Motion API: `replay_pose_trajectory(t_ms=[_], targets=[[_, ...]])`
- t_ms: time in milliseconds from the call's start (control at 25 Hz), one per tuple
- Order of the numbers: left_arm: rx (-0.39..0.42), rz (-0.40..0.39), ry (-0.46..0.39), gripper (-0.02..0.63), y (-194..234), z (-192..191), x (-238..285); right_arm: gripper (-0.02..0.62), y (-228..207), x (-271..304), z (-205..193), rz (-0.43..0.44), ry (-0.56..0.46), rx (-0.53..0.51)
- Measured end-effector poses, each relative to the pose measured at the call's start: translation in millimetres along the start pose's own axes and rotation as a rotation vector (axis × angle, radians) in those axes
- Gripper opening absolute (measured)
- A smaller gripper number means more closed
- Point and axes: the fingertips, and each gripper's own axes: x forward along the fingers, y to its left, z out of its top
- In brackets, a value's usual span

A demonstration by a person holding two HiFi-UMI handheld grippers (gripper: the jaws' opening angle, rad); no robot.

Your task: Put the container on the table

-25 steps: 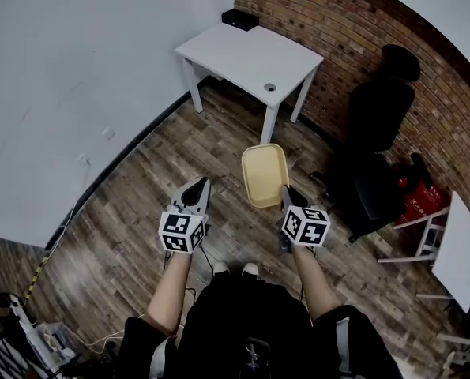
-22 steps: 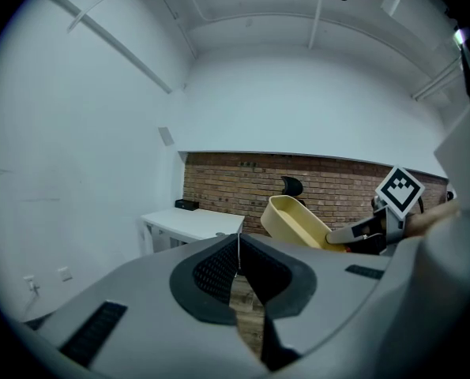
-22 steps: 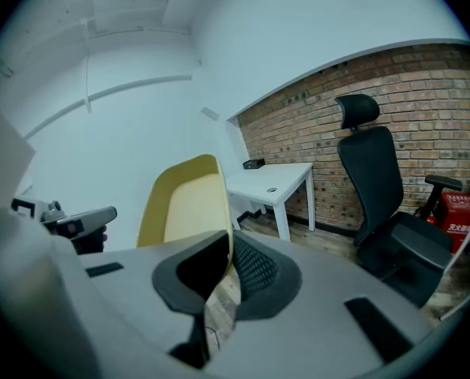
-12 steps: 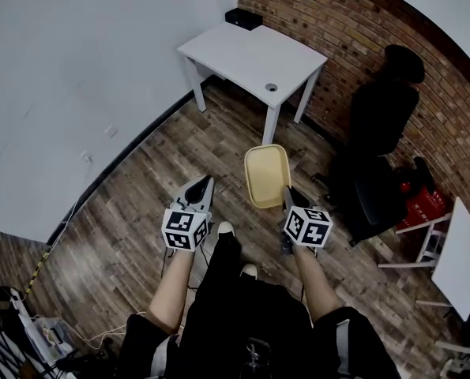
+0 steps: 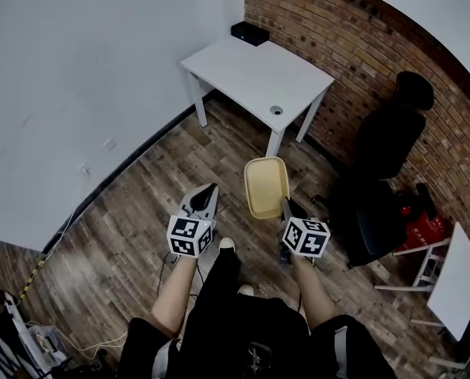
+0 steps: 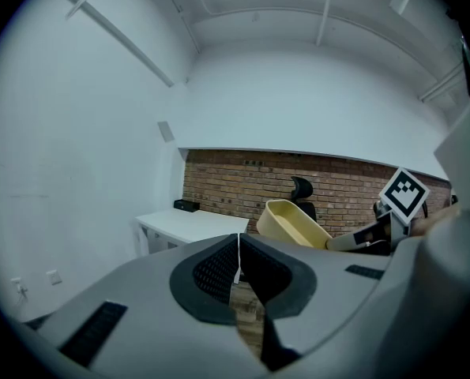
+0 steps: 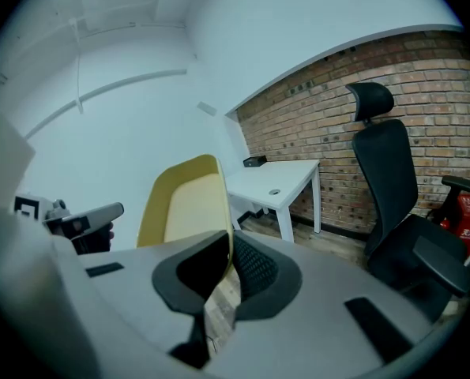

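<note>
Yellow container in right claw

A white wall fills the upper left of the head view and meets a red brick wall that runs across the upper right. In their corner stands a white table, with a small black box at its far edge and a round grommet hole near its front. A dark wood-plank floor spreads below. A black office chair stands at right against the brick, a red object beside it, another white tabletop at the lower right edge. Loose cables lie at lower left
</note>
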Motion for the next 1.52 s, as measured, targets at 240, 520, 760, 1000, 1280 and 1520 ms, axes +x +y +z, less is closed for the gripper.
replay_pose_trajectory(t_ms=[240, 520, 760, 1000, 1280, 1520], targets=[[-0.019, -0.015, 0.012, 0.018, 40.5, 8.7, 52.8, 0.035, -3.5, 55.5, 30.2, -0.017, 0.015, 0.002], [-0.013, -0.044, 0.001, 0.018, 94.1, 33.0, 109.6, 0.035, 3.1, 121.0, 68.8, -0.037, 0.012, 0.007], [-0.01, -0.053, 0.002, 0.017, 134.7, 44.1, 147.3, 0.035, 8.4, 172.8, 90.3, -0.044, 0.025, 0.004], [-0.009, -0.053, 0.003, 0.018, 174.3, 51.4, 171.5, 0.035, 18.4, 217.4, 109.0, -0.044, 0.027, 0.001], [-0.011, -0.056, 0.018, 0.018, 200.5, 50.0, 192.8, 0.035, 22.5, 248.5, 117.1, -0.047, 0.031, 0.013], [-0.007, -0.064, 0.025, 0.018, 208.3, 53.9, 209.8, 0.035, 22.5, 265.0, 126.4, -0.042, 0.032, 0.019]])
